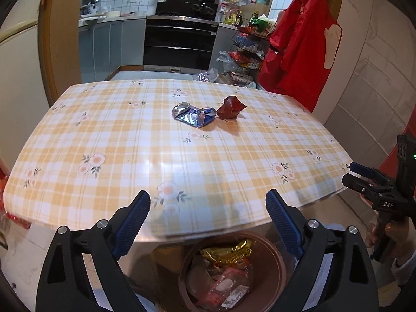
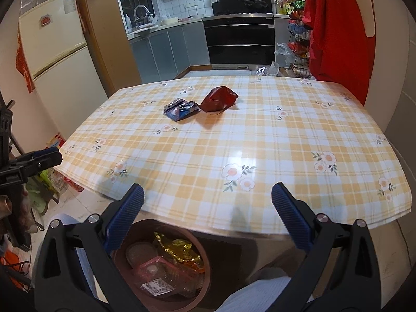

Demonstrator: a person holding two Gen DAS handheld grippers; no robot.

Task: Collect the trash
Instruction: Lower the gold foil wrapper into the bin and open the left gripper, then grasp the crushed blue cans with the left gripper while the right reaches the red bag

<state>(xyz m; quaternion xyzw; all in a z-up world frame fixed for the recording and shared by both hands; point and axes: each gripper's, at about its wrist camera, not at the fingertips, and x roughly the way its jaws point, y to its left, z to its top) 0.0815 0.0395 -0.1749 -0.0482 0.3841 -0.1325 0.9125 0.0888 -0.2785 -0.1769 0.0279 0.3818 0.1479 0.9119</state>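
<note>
Tablecloth behind wide-open, empty grippers.

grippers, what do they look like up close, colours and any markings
Both match: left gripper and right gripper have black plastic frames, silver bolts and ribbed blue pads. The right one's side reads "DAS" in white, with a green light.
</note>
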